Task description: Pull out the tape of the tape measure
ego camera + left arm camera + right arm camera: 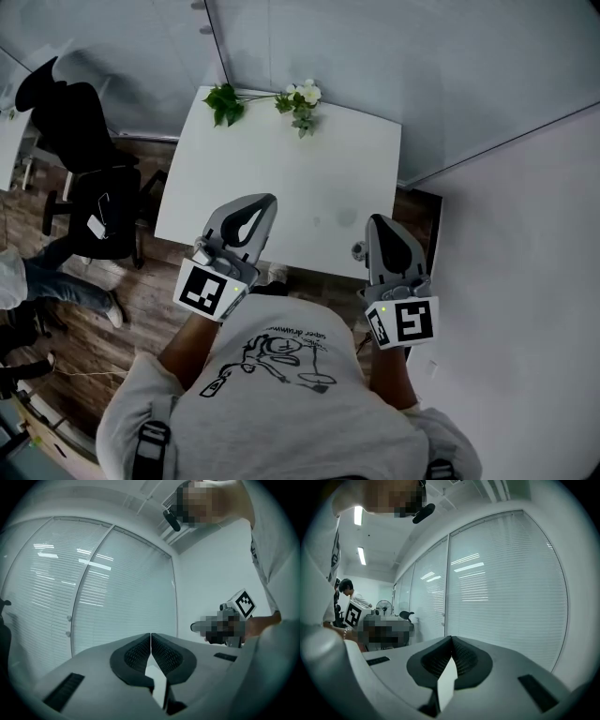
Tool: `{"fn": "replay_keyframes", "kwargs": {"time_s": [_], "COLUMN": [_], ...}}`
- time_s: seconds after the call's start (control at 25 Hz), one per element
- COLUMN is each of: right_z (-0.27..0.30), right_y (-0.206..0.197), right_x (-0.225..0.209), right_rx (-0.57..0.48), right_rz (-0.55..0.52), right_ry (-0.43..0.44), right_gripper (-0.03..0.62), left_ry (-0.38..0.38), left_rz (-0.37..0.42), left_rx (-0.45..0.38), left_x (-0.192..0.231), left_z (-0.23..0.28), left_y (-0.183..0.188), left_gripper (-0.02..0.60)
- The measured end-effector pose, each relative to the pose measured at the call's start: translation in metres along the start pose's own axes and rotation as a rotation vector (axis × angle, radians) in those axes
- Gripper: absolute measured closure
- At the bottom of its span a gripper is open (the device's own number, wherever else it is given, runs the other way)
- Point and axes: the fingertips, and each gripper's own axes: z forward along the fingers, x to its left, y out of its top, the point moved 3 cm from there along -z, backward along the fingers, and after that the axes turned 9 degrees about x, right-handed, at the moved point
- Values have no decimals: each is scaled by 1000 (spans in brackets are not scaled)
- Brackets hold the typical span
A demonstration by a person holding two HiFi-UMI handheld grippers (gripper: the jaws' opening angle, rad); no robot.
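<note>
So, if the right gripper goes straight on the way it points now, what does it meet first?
Probably the window blinds: nothing nearer shows beyond the right gripper. The white table seems to lie below its line, though depth is unclear.

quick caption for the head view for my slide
A person holds left tongs and right tongs, both shut, above a white table with a white-flowered green sprig.

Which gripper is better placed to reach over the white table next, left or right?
Left, but only slightly. The left gripper angles over the white table toward its middle; the right gripper is near its right edge. Both have shut, empty jaws; no tape measure shows.
</note>
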Motion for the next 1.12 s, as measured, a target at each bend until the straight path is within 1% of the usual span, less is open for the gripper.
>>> {"fn": "replay_keyframes", "kwargs": {"time_s": [0.32, 0.36, 0.44, 0.52, 0.68, 0.72, 0.8, 0.88, 1.0, 1.12], "right_z": [36, 39, 43, 47, 54, 57, 64, 70, 80, 96], "right_y": [0, -2, -9, -20, -57, -69, -94, -122, -164, -201], "right_x": [-6, -9, -15, -22, -36, -40, -45, -49, -53, -52], "right_rx": [29, 36, 52, 73, 146, 167, 210, 255, 331, 394], "right_rz": [14, 19, 32, 43, 78, 88, 105, 124, 143, 176], "right_ry": [-65, -76, -98, -116, -149, -154, -156, -161, -171, -167], "right_gripper": [585, 585, 583, 583, 575, 569, 563, 557, 546, 543], "left_ry": [-69, -80, -104, -116, -110, -104, -99, -107, -101, -86], "left_rz": [-6, -10, -18, -21, -23, -25, -28, -27, -13, -11], "left_rx": [9, 14, 9, 2, 0, 3, 33, 63, 2, -2], "left_x": [31, 32, 34, 35, 36, 36, 36, 34, 30, 31], "left_z": [22, 26, 32, 38, 48, 51, 56, 59, 65, 66], "left_y": [-11, -13, -17, -21, -33, -37, -50, -62, -67, -76], "left_gripper": [557, 550, 501, 492, 496, 525, 559, 561, 561, 561]}}
